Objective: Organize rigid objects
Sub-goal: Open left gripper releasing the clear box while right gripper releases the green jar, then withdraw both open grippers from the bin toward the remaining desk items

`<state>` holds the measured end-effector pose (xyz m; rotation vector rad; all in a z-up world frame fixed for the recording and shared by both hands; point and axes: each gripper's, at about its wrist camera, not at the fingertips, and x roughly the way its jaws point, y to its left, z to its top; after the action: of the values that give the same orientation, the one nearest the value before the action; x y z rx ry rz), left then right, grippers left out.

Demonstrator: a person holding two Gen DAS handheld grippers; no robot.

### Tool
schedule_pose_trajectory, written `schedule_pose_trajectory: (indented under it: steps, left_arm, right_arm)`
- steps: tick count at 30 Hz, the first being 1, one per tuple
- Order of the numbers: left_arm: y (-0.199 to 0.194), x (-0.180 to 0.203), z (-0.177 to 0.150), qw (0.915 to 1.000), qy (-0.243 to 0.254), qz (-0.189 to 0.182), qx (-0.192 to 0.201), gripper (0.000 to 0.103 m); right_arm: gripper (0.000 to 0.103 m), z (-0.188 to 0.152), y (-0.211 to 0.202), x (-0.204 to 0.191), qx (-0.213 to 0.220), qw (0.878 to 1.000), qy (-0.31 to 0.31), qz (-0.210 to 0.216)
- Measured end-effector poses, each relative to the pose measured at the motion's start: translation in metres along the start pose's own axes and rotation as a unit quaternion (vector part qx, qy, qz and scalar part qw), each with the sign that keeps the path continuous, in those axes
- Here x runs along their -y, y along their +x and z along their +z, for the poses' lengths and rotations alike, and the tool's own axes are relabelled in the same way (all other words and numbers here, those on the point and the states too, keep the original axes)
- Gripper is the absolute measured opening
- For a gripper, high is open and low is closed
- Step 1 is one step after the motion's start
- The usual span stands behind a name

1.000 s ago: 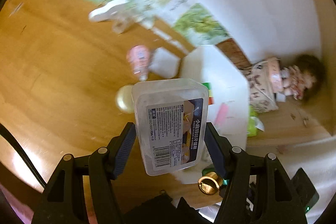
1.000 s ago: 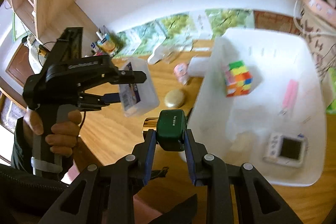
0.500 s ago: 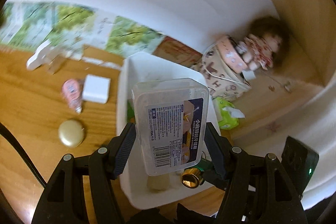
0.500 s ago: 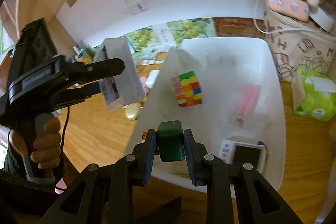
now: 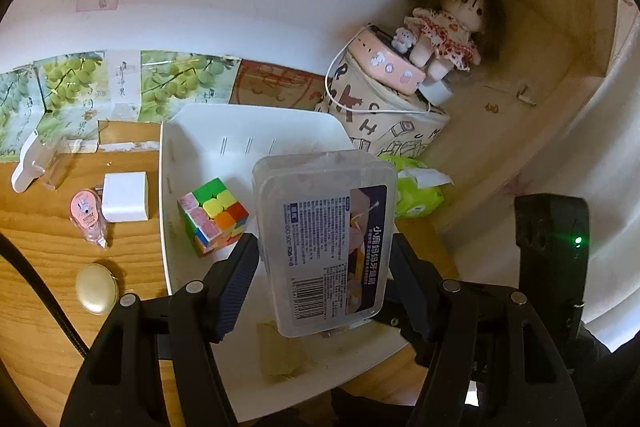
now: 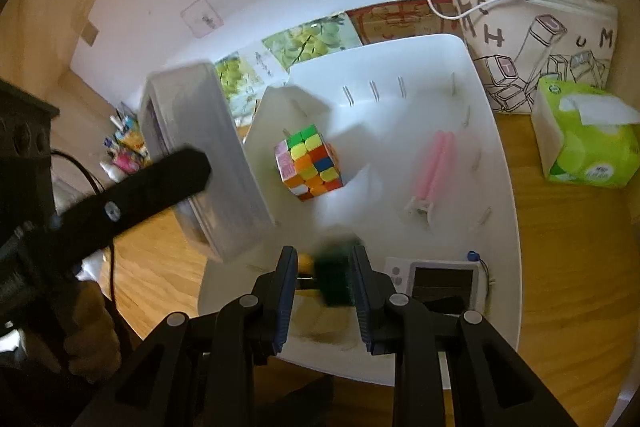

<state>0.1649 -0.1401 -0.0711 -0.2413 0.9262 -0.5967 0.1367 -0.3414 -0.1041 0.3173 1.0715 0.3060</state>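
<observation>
Both hands are at the delivery step: each carries one rigid item over the white bin [image 5: 168, 187] on the wooden bench [image 5: 40, 243], and what remains, as I judge it, is to lower each item to a free patch of the floor and let go.

The left hand-held gripper [image 5: 320, 263] clamps a clear plastic box [image 5: 326, 243] with a printed label and barcode, its pads pressed on the two long sides. The box hangs over the bin's near half, beside the colour cube [image 5: 212, 217] that already lies inside. In the right wrist view the same box [image 6: 208, 155] sits tilted at the bin's left rim.

The right hand-held gripper [image 6: 322, 277] is closed on a small dark green block [image 6: 336, 281], blurred, with something brass-coloured at its left side. It hangs low over the bin's near edge, next to a small white device with a dark screen [image 6: 436, 281] and short of a pink tube [image 6: 434, 167].

Both grippers pitch steeply downward into the bin. The next move calls for care to set the box down clear of the cube and to keep the two grippers apart, as they are close together over the same corner.
</observation>
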Motion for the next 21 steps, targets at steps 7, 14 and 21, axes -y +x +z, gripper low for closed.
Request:
schedule_pose_trajectory:
  steps: [7, 14, 21]
  left_arm:
    - [-0.014, -0.006, -0.001, 0.9993, -0.017, 0.004, 0.033, 0.087]
    - [-0.043, -0.011, -0.008, 0.9970, -0.030, 0.003, 0.071, 0.088]
    - [-0.066, -0.027, -0.021, 0.9951, -0.040, -0.003, 0.090, 0.088]
  right_arm:
    - [0.055, -0.006, -0.008, -0.001, 0.018, 1.000, 0.018, -0.002]
    - [0.074, -0.019, -0.019, -0.013, 0.038, 0.999, 0.029, 0.000]
    - [0.078, -0.036, -0.023, -0.040, 0.063, 0.998, 0.018, 0.003]
